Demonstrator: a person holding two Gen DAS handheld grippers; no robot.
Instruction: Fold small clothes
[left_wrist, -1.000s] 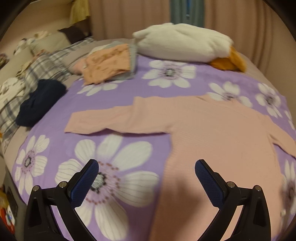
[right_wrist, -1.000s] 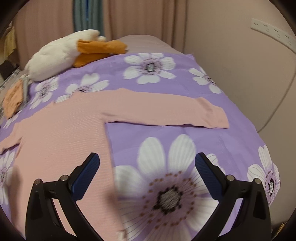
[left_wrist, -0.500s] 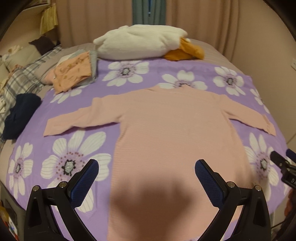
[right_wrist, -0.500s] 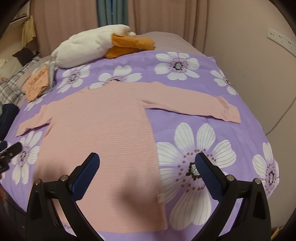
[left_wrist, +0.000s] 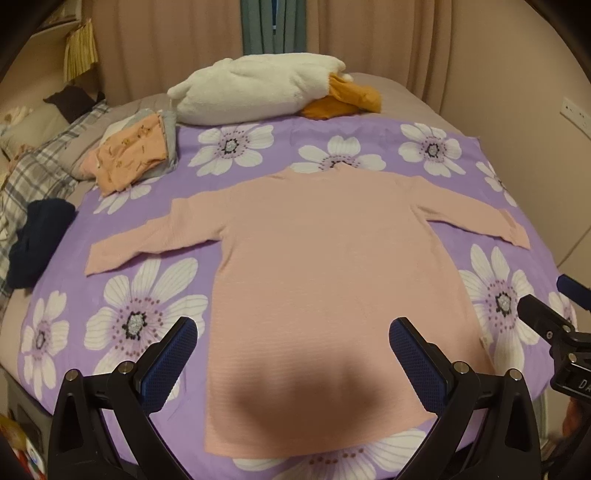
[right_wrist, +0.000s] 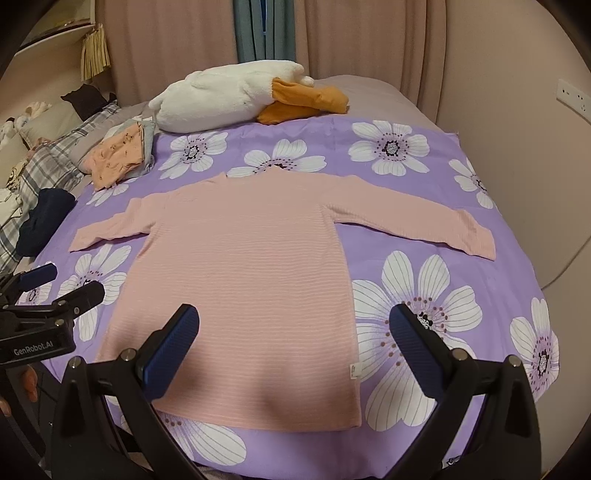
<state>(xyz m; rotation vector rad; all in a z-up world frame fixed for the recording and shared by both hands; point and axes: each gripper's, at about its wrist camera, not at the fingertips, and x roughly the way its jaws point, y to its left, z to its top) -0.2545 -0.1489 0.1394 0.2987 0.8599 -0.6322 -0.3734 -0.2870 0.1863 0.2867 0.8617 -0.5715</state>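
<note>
both tools pulled back, pink top fully visible

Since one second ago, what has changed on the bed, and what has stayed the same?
Both grippers pulled back from the bed: one second ago each view showed one sleeve, now each shows the whole pink top. The left gripper and right gripper grasped nothing; jaws stay open. The top stays flat, sleeves spread; the folded pile is unmoved.

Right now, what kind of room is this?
Most likely a bedroom: a pink top lies flat on a floral purple bedspread, with a plush duck and curtains behind.
</note>
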